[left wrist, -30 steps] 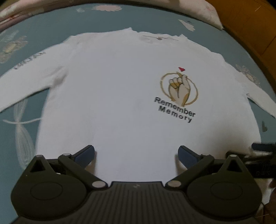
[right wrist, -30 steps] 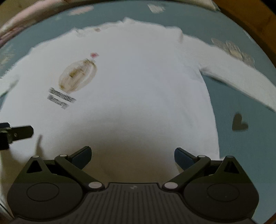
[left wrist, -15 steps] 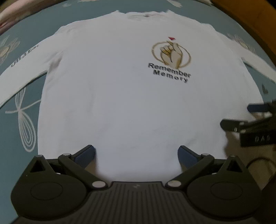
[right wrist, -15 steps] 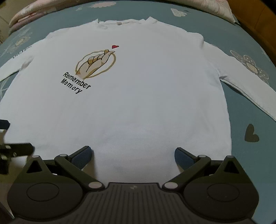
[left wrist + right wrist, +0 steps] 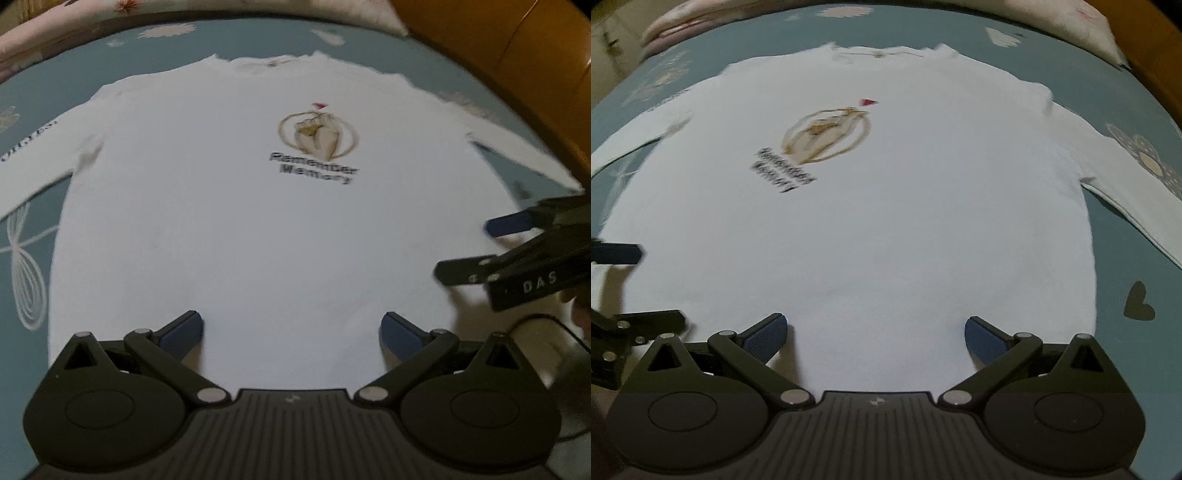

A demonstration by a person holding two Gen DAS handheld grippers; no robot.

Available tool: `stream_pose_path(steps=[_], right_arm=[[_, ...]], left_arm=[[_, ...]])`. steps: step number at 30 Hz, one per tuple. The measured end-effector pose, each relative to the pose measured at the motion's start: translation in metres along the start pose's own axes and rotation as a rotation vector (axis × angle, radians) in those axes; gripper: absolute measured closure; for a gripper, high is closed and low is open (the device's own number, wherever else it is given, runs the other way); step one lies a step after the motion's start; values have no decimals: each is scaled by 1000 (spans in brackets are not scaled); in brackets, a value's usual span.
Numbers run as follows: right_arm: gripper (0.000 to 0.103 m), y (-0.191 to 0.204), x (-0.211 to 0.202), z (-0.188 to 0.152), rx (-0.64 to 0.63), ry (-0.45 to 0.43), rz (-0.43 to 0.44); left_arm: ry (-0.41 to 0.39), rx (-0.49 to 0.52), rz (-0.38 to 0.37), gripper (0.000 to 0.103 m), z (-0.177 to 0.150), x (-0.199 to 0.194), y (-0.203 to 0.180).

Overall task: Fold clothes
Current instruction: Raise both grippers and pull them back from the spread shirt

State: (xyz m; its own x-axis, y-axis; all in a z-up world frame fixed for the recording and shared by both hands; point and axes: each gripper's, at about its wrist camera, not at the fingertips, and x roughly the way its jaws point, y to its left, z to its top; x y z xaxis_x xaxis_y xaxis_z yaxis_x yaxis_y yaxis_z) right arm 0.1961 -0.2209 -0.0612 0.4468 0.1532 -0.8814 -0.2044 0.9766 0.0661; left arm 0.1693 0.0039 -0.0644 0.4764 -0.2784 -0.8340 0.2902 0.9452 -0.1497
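Left gripper point(image 5: 291, 326): jaws apart, empty, above the hem's 7 o'clock corner.
Long-sleeved shirt point(image 5: 258, 229): flat, print up, on the blue bedspread point(image 5: 33, 206).
Right gripper point(image 5: 875, 330): jaws apart; should pinch the 5 o'clock hem squarely, level with the left.

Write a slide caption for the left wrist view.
Open left gripper over the hem of a flat white long-sleeved shirt on a teal patterned bedsheet, open right gripper alongside.

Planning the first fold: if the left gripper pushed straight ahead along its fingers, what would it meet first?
Most likely the white shirt itself: the left gripper, jaws open, points over the hem toward the printed chest logo. Nothing else lies in that line, though its height above the fabric is unclear.
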Motion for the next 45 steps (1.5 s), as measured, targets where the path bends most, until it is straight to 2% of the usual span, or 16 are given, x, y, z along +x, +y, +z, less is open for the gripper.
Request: stream_pose_path(steps=[3, 5, 7, 10, 12, 14, 16, 18, 22, 25, 28, 37, 45], right_arm=[[0, 1, -26, -10, 104, -35, 29], [0, 3, -45, -12, 143, -59, 36], [0, 5, -67, -15, 173, -105, 22], [0, 9, -101, -21, 232, -195, -7], [0, 16, -117, -23, 249, -219, 30], [0, 23, -124, -28, 232, -264, 52], [0, 30, -116, -37, 174, -321, 43], [0, 32, -100, -46, 120, -358, 8], [0, 40, -48, -67, -28, -366, -156], [0, 36, -26, -82, -31, -340, -130], [0, 25, -18, -94, 26, -373, -67], [0, 27, -32, -114, -24, -373, -64], [0, 32, -45, -134, 8, -476, -92]], left_arm=[[-22, -58, 7, 1, -8, -6, 0], [-31, -8, 29, 1, -7, -11, -7], [-122, 20, 87, 1, -5, -23, -11], [-217, 14, 168, 1, 6, -33, -6], [-254, 6, 211, 1, 16, -31, 7], [-227, -35, 242, 1, 20, -25, 16], [-229, -116, 166, 1, 14, -26, 22], [-247, -145, 80, 1, 2, -28, 23], [-278, -138, 161, 1, -23, -22, 13], [-261, -110, 180, 1, -41, -14, 5], [-265, -61, 213, 1, -59, -11, -5], [-254, -47, 216, 1, -72, -20, -11], [-267, -64, 233, 1, -73, -18, -12]])
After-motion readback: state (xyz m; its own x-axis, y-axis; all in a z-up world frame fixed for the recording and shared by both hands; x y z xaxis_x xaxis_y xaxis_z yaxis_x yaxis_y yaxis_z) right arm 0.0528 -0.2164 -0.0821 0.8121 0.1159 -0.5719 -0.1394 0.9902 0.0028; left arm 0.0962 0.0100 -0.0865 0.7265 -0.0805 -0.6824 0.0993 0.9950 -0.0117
